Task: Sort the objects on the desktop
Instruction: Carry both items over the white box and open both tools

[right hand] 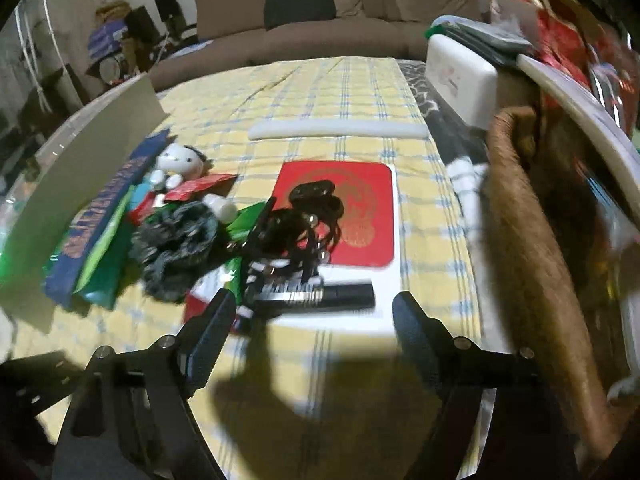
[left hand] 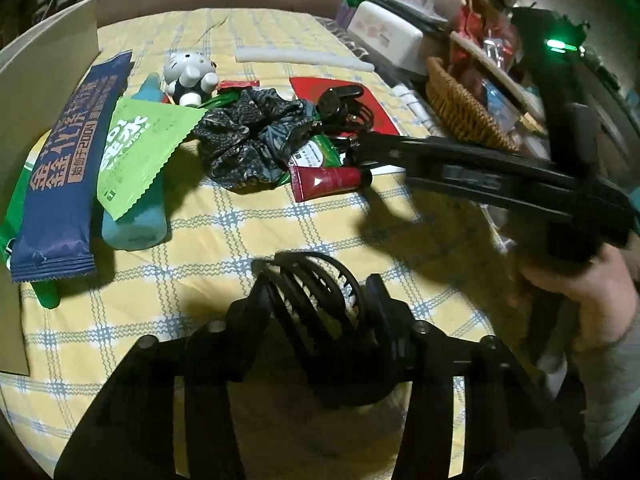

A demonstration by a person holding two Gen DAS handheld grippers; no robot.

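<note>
My left gripper is shut on a black hair claw clip, held above the yellow checked cloth. My right gripper stands open with nothing between its fingers, just short of a black tube and a tangle of black cords lying on a red card. In the left wrist view its fingers reach in from the right, near a red tube. A dark patterned scrunchie lies mid-pile. To the left are a white cat figure, a blue snack packet and a green sachet.
A wicker basket full of clutter stands at the right edge, with a white box behind it. A white foam strip lies at the back. A cardboard sheet stands at the left, a teal bottle beside it. A sofa is behind the table.
</note>
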